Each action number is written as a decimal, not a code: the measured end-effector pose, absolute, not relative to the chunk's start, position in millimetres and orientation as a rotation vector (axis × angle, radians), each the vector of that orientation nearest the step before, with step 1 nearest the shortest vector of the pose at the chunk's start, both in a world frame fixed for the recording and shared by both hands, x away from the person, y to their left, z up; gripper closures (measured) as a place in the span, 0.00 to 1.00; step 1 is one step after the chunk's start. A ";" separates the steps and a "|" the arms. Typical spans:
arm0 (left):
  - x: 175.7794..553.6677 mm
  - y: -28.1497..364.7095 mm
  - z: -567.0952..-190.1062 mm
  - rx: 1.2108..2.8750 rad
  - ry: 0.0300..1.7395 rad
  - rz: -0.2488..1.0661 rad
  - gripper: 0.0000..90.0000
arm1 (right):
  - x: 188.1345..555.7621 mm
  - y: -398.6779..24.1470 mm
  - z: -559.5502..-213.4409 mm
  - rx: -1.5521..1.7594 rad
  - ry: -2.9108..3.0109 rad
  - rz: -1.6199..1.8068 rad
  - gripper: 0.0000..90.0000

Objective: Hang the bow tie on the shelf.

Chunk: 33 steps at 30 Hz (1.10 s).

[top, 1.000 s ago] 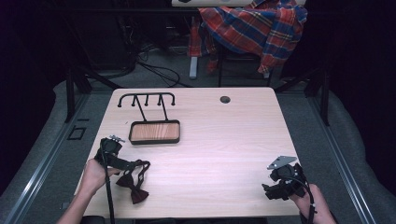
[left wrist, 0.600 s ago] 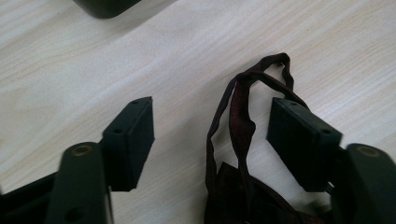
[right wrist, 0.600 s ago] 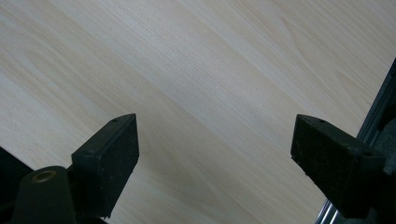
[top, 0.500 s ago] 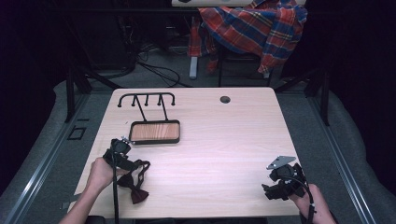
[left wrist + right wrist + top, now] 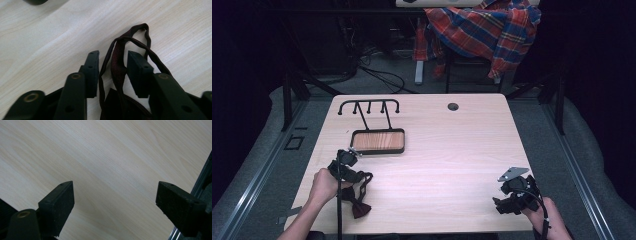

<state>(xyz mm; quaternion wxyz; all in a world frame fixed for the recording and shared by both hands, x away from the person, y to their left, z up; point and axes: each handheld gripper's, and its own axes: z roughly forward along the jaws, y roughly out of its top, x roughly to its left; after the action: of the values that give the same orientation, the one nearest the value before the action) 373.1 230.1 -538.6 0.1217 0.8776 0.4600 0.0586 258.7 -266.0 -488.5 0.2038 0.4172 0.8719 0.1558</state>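
Black left hand-held gripper [image 5: 112, 67] angled down, jaws closing astride bow-tie strap [image 5: 117, 62].

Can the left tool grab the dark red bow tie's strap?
Probably yes: the dark red fabric bow tie's thin strap already lies between the left tool's jaws, which have just been closing, with nothing blocking on the pale wooden table.

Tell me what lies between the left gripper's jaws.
The dark bow tie's strap loops between the jaws of the left gripper, which have just been closing, pads not yet pressing. Bare table shows beyond. The bow itself is mostly hidden below the jaws.
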 end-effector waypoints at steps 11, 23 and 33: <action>369.6 227.9 -537.6 2.597 1.307 0.201 0.94 | 258.7 -266.1 -488.7 1.163 2.434 0.433 0.17; 362.2 240.9 -521.1 2.500 1.299 0.259 0.96 | 258.8 -266.7 -488.8 1.174 2.428 0.443 0.17; 350.7 257.5 -507.4 2.403 1.312 0.298 0.96 | 259.1 -266.0 -488.6 1.168 2.435 0.433 0.17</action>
<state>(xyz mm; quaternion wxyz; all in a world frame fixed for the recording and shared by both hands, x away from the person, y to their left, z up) 350.7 257.5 -507.4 0.1924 0.8562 0.4675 0.1062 259.1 -266.0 -488.6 0.2018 0.4181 0.8720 0.1551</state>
